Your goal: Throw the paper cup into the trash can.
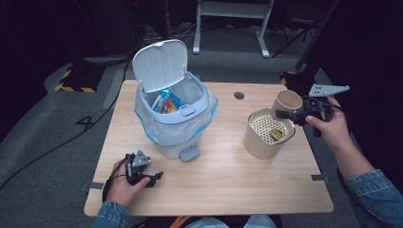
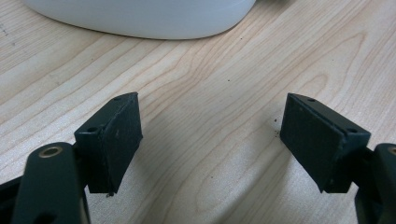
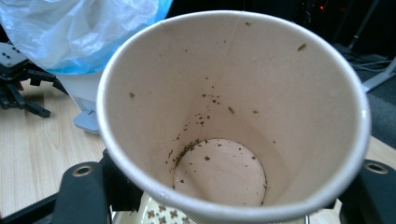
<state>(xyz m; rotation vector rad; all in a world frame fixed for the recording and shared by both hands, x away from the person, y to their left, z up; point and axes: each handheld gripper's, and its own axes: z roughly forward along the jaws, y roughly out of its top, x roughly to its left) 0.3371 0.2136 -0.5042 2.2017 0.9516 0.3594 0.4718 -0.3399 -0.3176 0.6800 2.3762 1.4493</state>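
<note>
Left gripper (image 1: 154, 177) is rested on the wooden table (image 1: 228, 190), left-front of the pedal bin (image 1: 173, 107); jaws are spread wide with nothing between them, bare wood seen past them in the left gripper view. The bin is seen with lid (image 1: 159, 64) flipped up, blue liner (image 1: 152, 130) fitted and snack packets (image 1: 167, 102) inside. Right of the bin, a strainer canister (image 1: 267, 133) is stood upright, a yellowish lump left on its perforated insert. The paper cup (image 1: 286, 101) is held in the right gripper (image 1: 289, 113) just above the canister's far rim, jaws clamped across its wall. Cup axis is tipped, mouth turned toward the right gripper's camera, tea flecks stuck inside (image 3: 219, 140). The bin opening lies left of the cup; the right hand is judged nearer.
</note>
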